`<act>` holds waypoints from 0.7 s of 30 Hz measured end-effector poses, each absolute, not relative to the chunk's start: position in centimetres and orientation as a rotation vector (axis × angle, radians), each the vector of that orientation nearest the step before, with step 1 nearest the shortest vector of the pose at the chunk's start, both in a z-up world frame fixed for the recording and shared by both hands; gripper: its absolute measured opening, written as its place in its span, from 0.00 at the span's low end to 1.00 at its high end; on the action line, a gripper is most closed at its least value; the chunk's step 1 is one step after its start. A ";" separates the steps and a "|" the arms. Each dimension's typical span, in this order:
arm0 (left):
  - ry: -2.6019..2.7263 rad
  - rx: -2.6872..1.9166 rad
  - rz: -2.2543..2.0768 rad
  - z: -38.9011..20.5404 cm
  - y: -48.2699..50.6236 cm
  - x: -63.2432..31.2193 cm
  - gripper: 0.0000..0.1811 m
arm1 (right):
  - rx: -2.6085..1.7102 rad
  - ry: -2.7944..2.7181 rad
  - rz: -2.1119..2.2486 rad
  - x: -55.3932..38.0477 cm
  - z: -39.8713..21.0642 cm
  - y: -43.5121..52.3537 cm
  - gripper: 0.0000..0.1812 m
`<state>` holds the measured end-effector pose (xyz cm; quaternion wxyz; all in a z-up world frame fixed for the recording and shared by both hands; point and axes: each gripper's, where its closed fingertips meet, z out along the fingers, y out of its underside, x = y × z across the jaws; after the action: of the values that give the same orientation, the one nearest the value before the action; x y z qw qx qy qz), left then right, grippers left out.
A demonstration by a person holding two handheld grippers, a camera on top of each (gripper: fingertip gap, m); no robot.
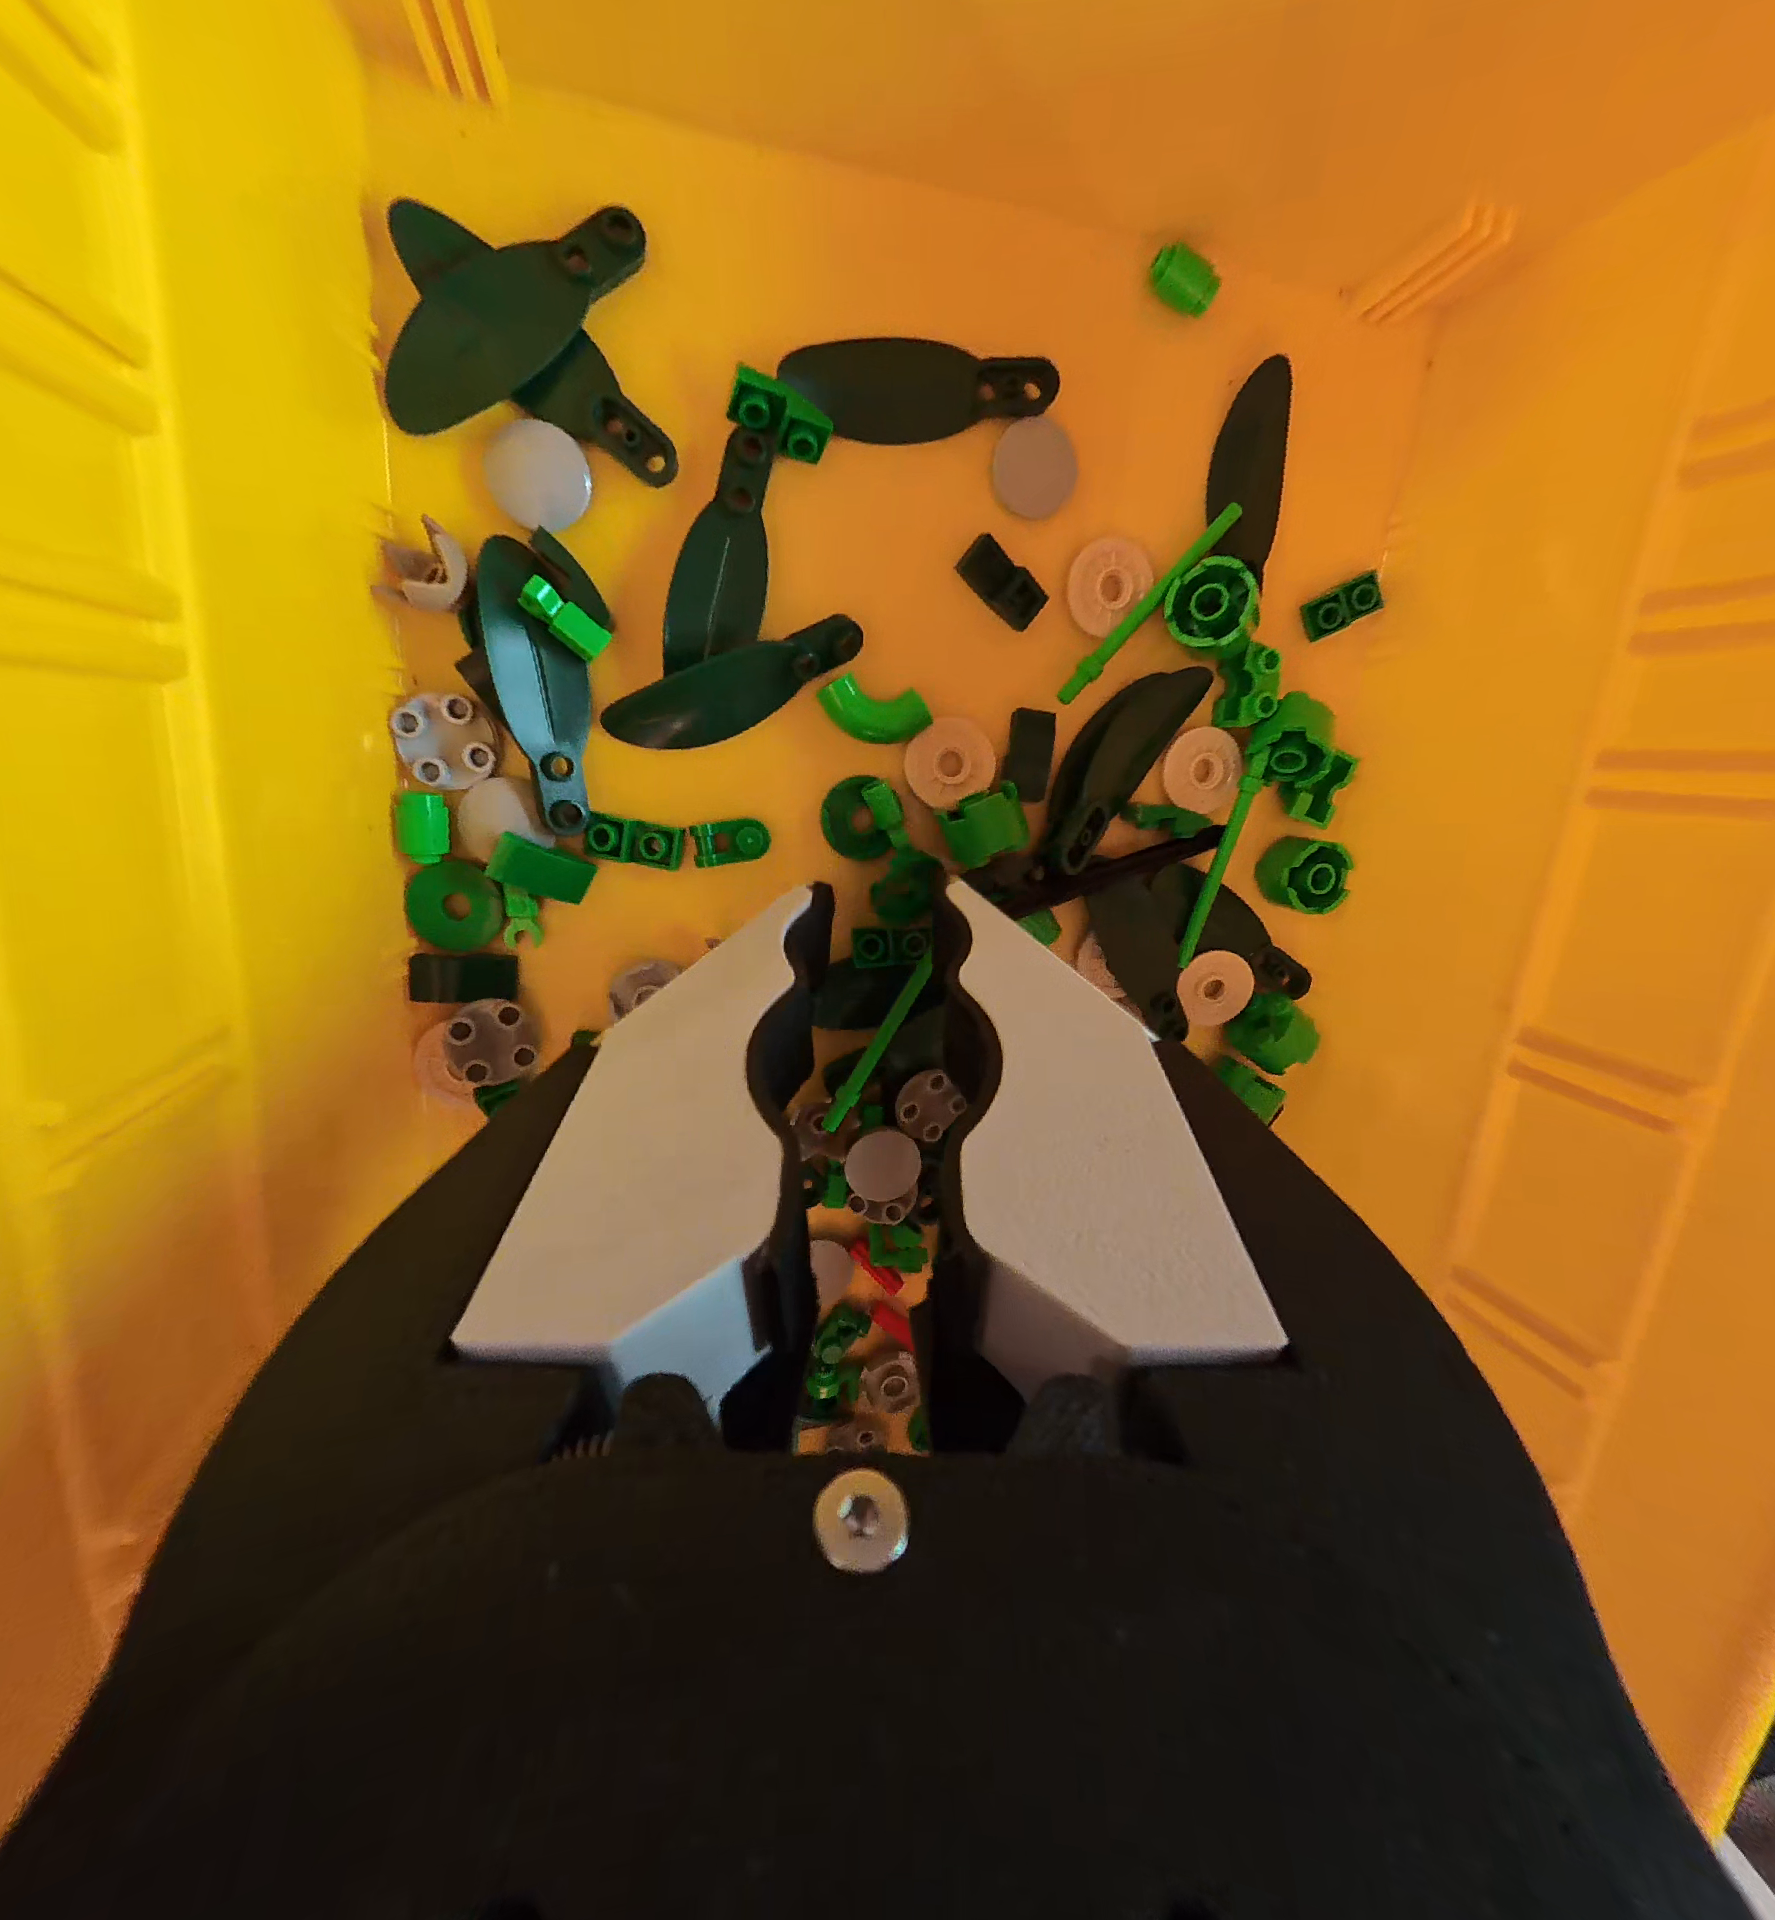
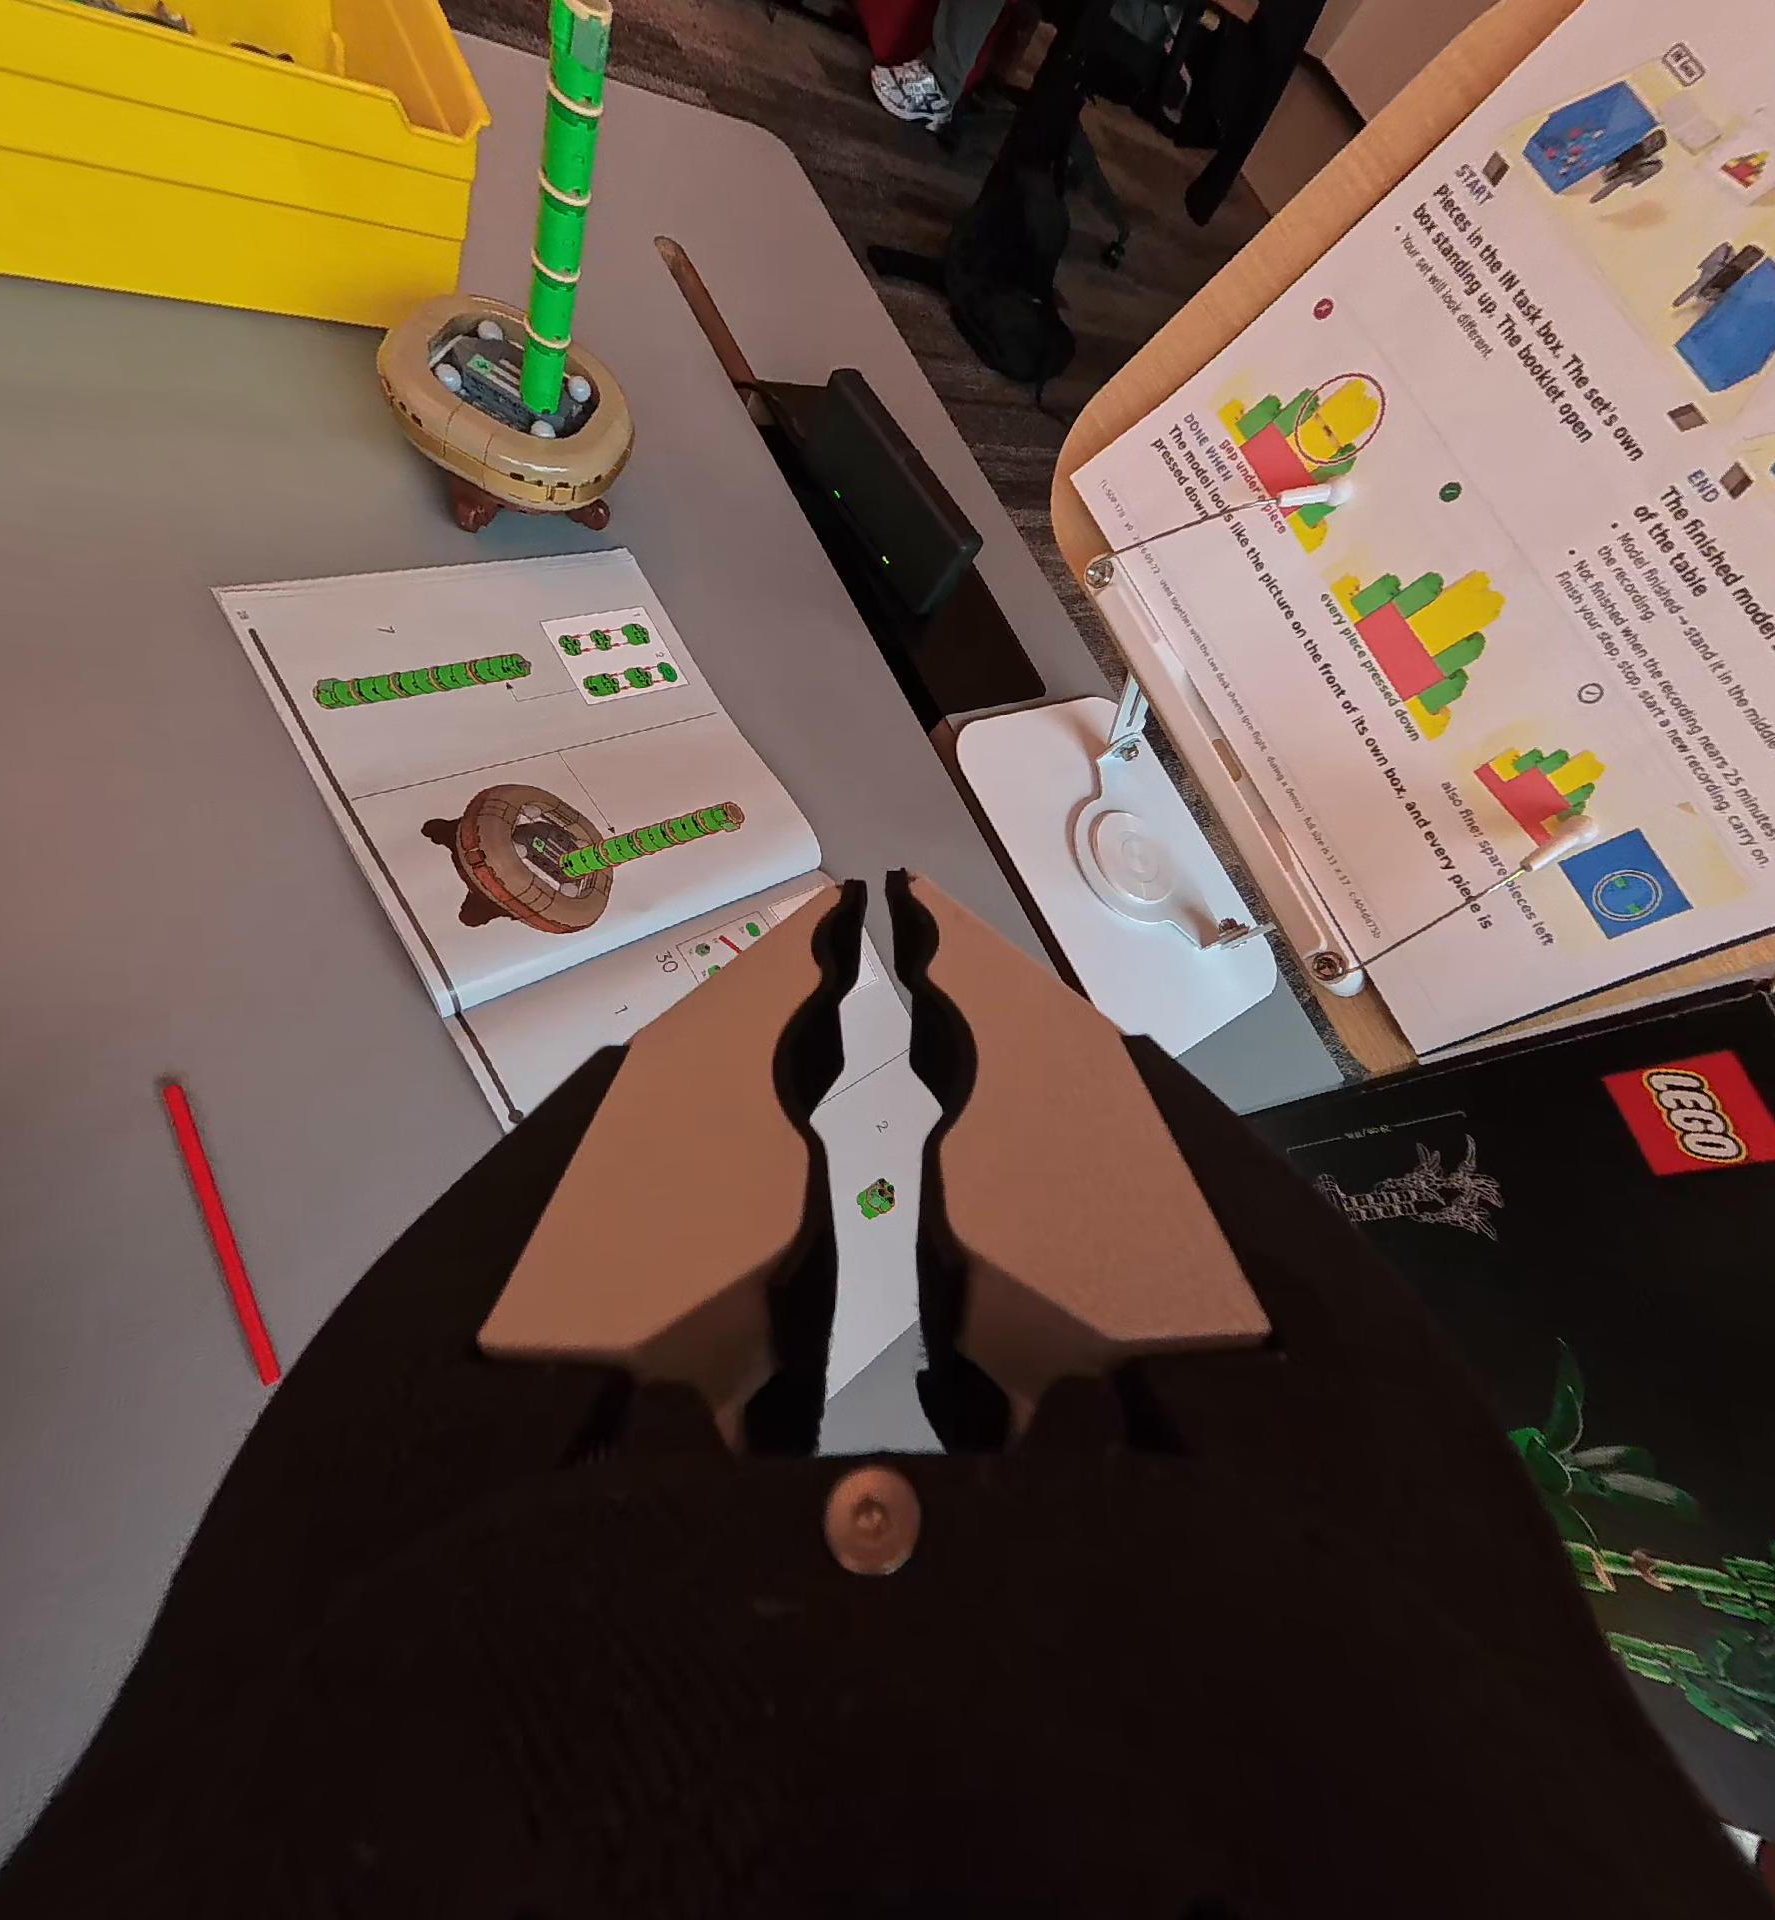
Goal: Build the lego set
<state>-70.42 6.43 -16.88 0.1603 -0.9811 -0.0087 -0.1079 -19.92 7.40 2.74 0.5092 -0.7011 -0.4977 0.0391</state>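
My left gripper [image 1: 885, 891] reaches down into a yellow bin [image 1: 135, 727], jaws a little apart and empty, tips just above loose Lego pieces. The bin floor holds several dark green leaf pieces [image 1: 717, 582], bright green small parts such as a curved tube [image 1: 872, 712] and a thin bar [image 1: 1153, 603], and grey round plates [image 1: 540, 473]. My right gripper [image 2: 875, 883] hovers over the open instruction booklet [image 2: 509, 748], jaws nearly closed and empty. The partly built model, a tan oval pot [image 2: 509, 416] with a tall green stalk [image 2: 561, 208], stands on the grey table behind the booklet.
A red rod [image 2: 218, 1231] lies on the table at the left. The yellow bin [image 2: 187, 156] sits at the back left. The black Lego box [image 2: 1589, 1351] lies at the right, below an instruction sheet on a stand [image 2: 1485, 520]. A black device [image 2: 872, 488] sits at the table's edge. Left tips to right tips: about 55 cm. The tan oval pot [image 2: 509, 416] sits 25 cm or so from the ends of my left fingers.
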 end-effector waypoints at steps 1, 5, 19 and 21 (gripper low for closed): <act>-0.029 -2.801 -0.316 -16.9 6.5 -70.4 0.09 | -1.688 -1.201 0.090 -19.9 2.7 7.4 0.03; -0.024 -2.788 -0.332 -17.0 6.7 -70.3 0.08 | -1.687 -1.197 0.078 -19.7 2.9 7.4 0.03; 0.003 -2.796 -0.341 -17.1 6.7 -69.9 0.02 | -1.661 -1.128 0.064 -17.4 4.7 7.5 0.03; 0.004 -2.795 -0.341 -17.1 6.7 -69.9 0.02 | -1.659 -1.131 0.066 -17.4 4.7 7.5 0.03</act>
<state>-69.91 6.68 -17.06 0.1620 -0.9795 0.0013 -0.1196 -17.44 7.47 4.68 0.5364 -0.6970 -0.4750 0.0275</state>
